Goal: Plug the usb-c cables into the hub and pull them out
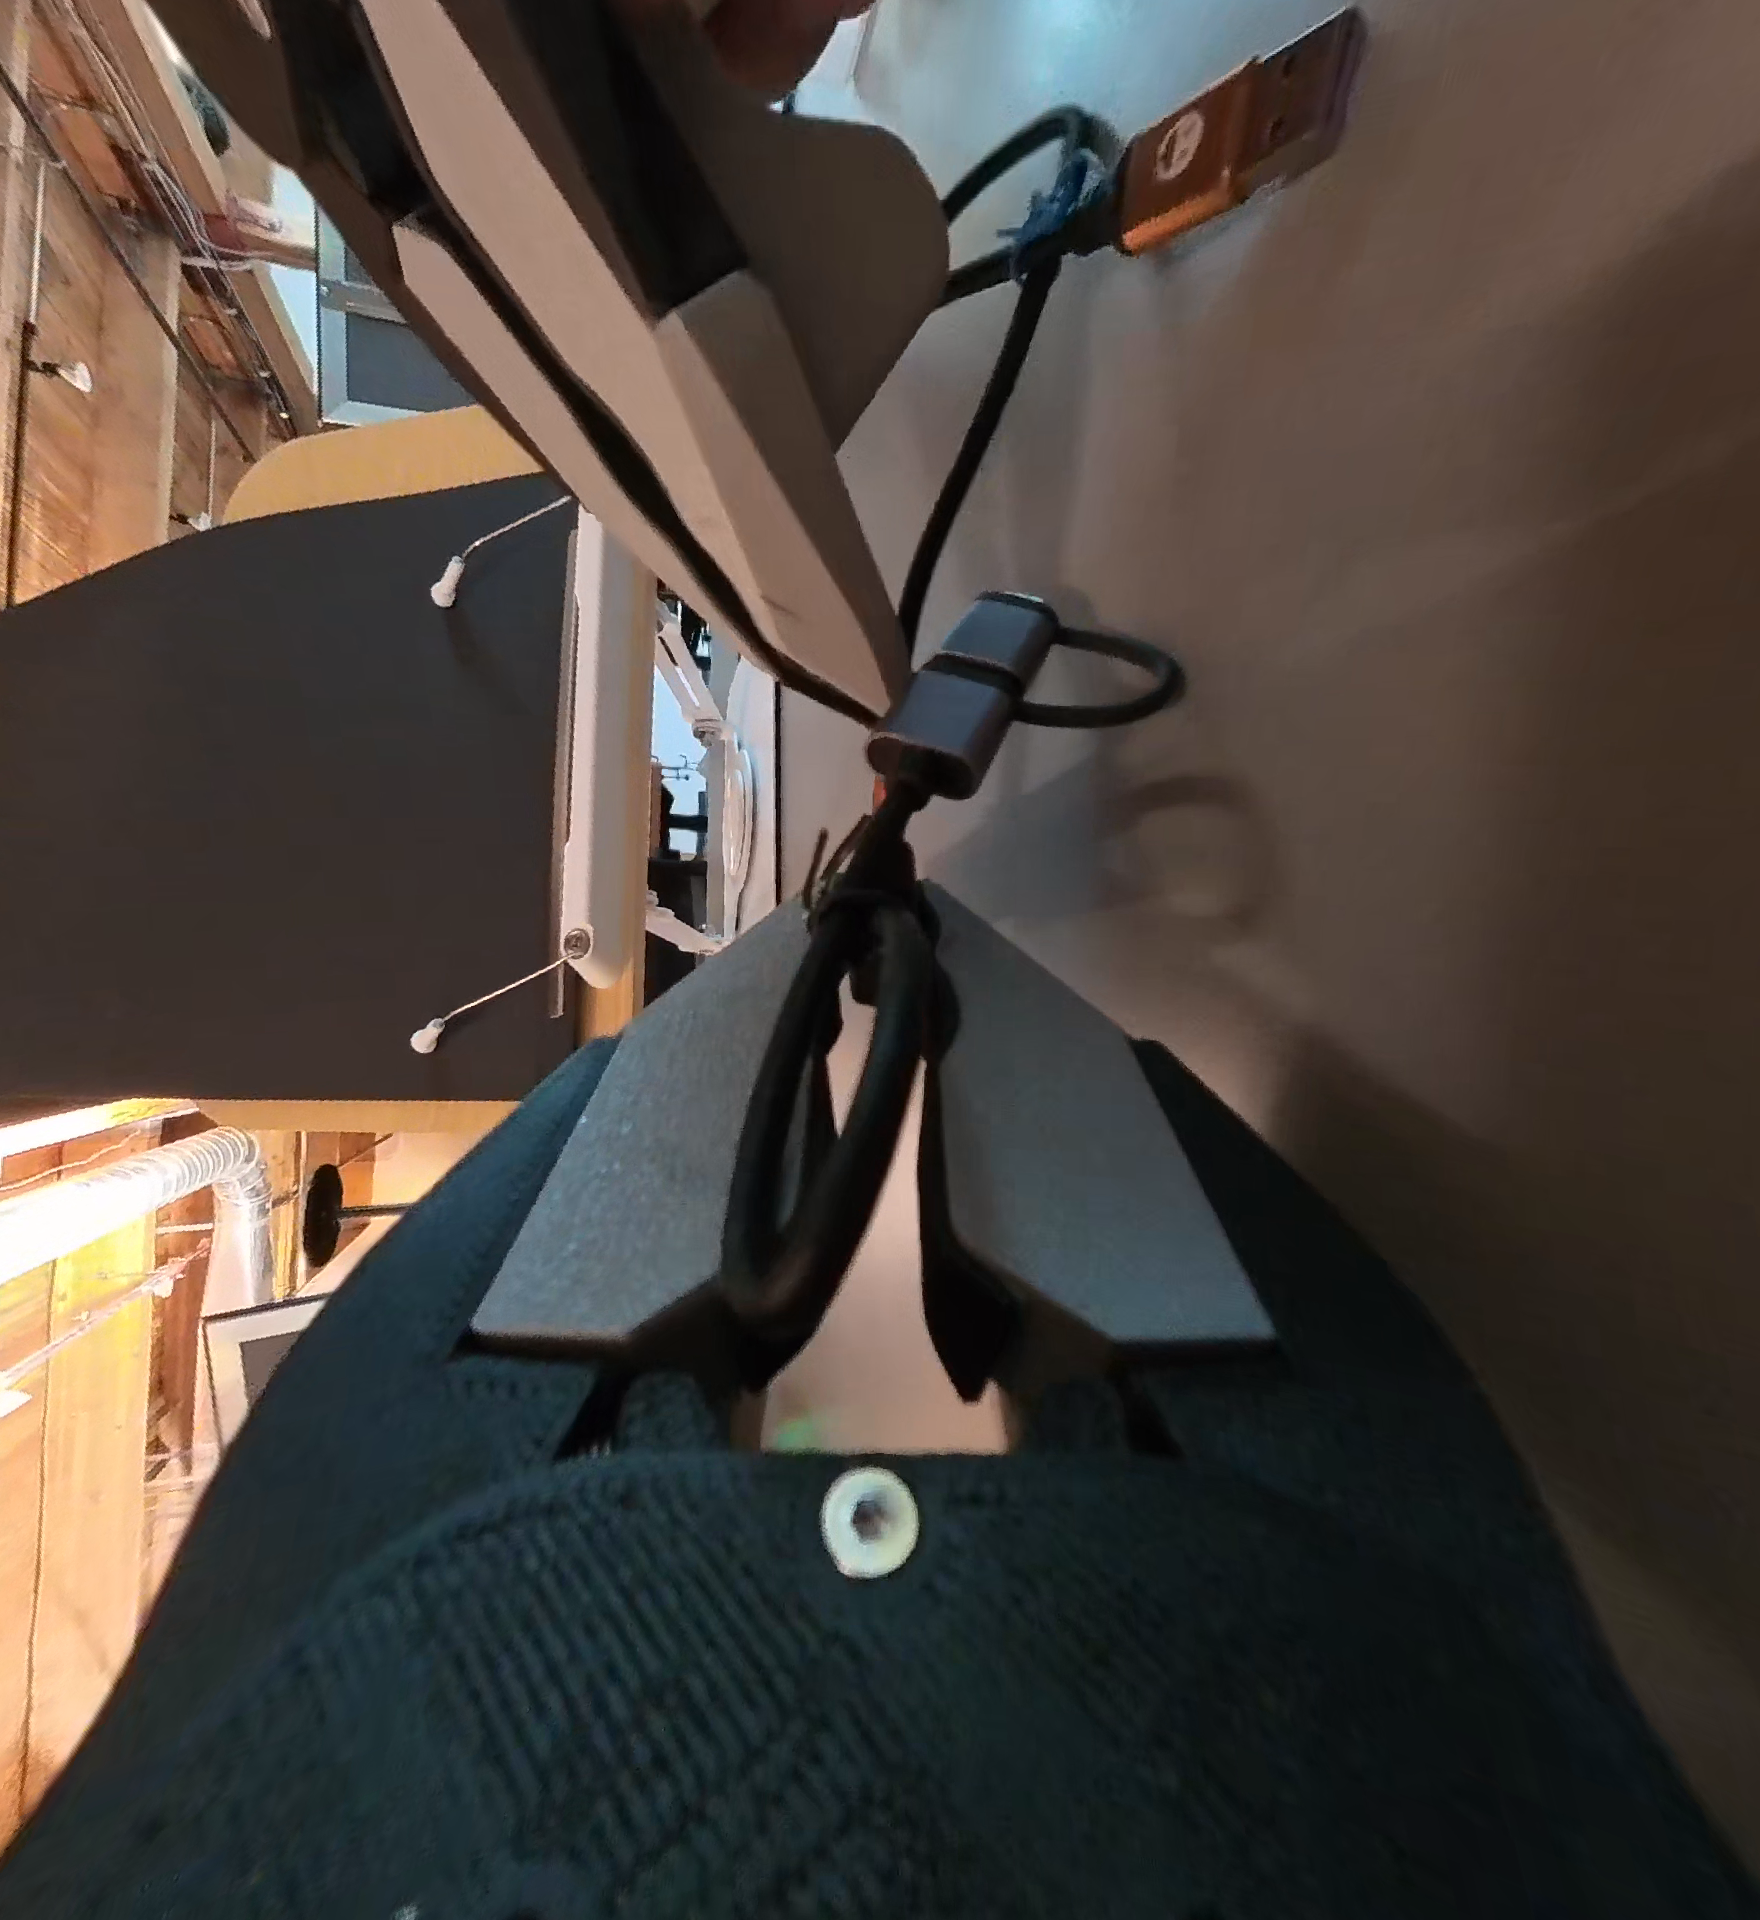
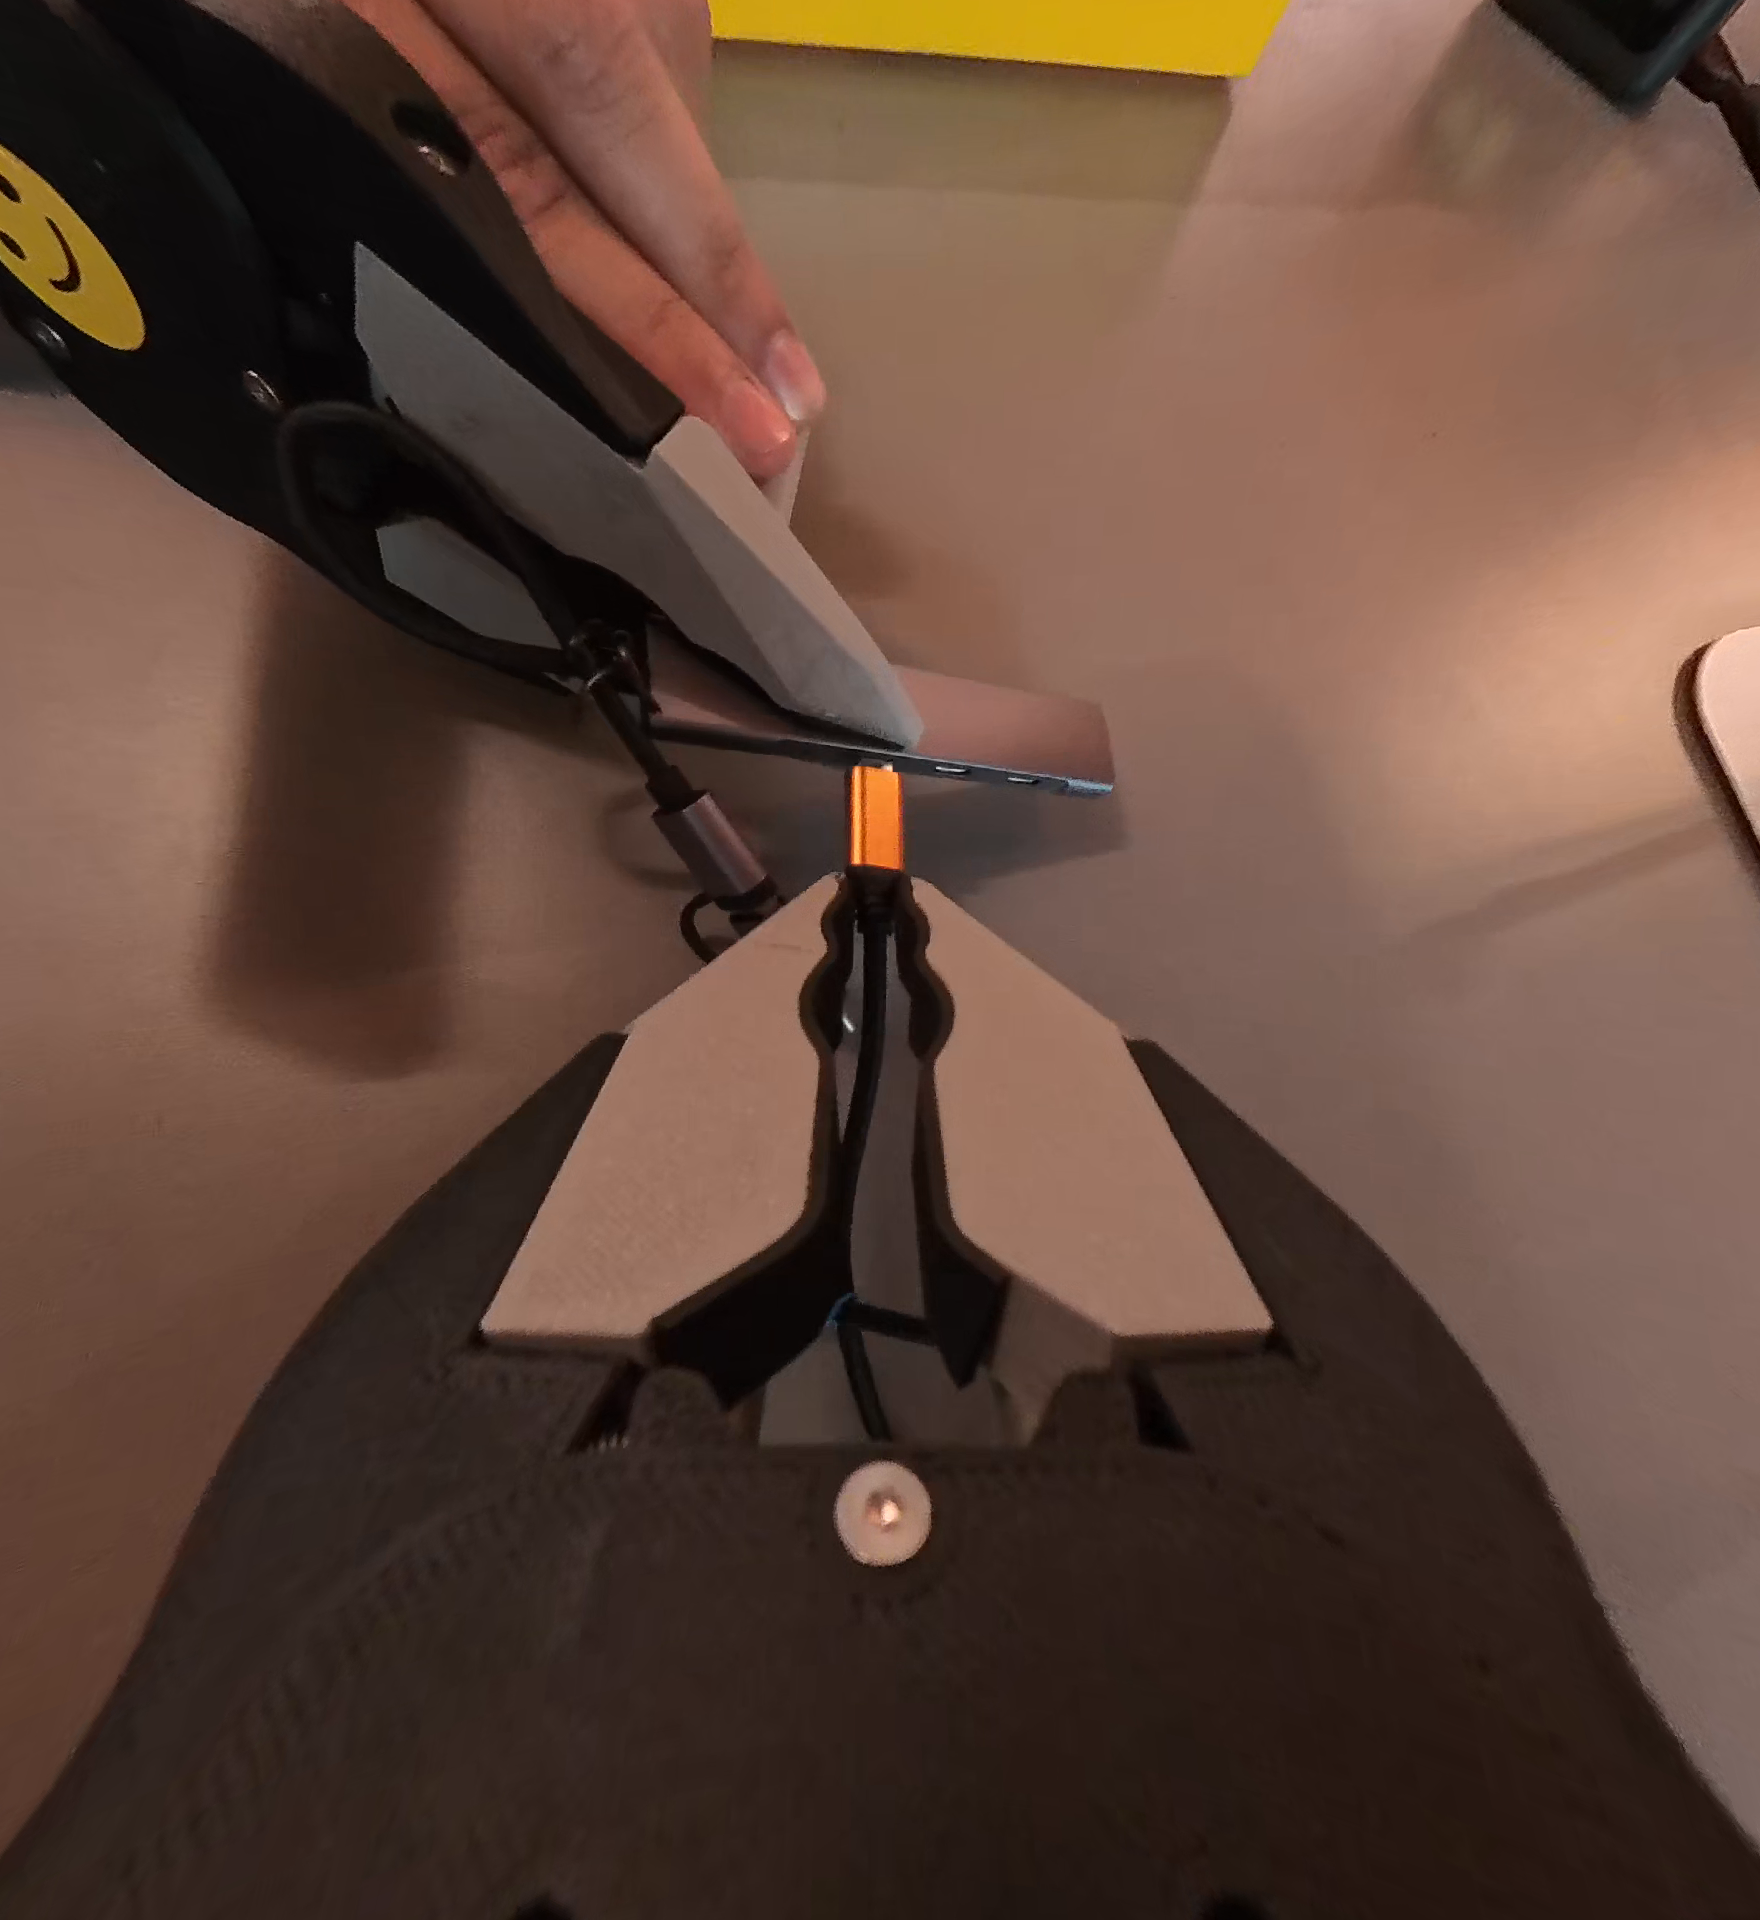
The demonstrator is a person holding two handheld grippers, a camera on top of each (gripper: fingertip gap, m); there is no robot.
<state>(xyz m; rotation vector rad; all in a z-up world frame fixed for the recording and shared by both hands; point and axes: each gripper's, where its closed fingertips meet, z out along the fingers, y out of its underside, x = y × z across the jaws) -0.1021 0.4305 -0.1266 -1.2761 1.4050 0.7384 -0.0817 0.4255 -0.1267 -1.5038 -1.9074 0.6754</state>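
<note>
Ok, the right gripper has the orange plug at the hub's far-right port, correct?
Not the far-right port. The right wrist view shows the right gripper holding the orange plug at the hub, but with two free ports to the plug's right along the same edge.
</note>
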